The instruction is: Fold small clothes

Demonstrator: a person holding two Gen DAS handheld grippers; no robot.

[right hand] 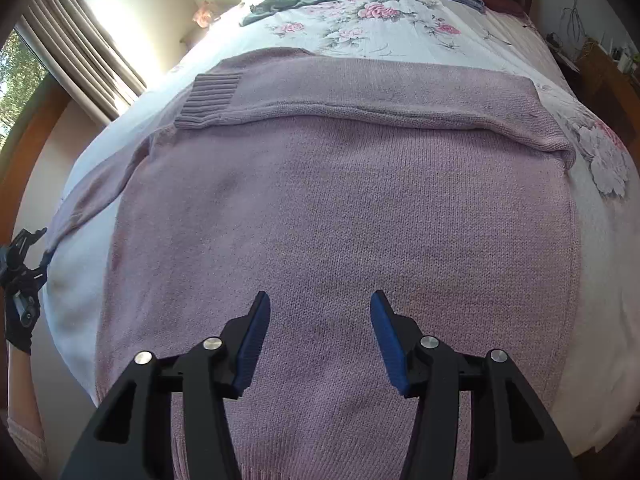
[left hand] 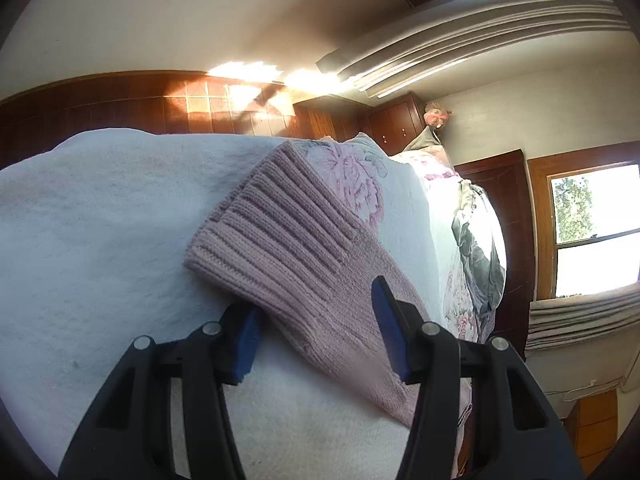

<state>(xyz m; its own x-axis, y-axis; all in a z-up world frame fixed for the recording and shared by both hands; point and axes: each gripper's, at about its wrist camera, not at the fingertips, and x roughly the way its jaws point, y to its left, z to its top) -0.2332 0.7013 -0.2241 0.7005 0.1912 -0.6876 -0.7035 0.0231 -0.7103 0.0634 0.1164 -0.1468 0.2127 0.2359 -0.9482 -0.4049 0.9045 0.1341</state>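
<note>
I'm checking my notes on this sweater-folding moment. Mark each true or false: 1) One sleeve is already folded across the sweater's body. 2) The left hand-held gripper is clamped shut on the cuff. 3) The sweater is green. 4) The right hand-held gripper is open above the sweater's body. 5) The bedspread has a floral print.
1) True: a sleeve lies across the pink sweater, its ribbed cuff on top.
2) False: the left hand-held gripper is open, its fingers either side of the other sleeve's cuff.
3) False: it is pink.
4) True: the right hand-held gripper is open.
5) True: the bedspread shows pink flowers.
</note>
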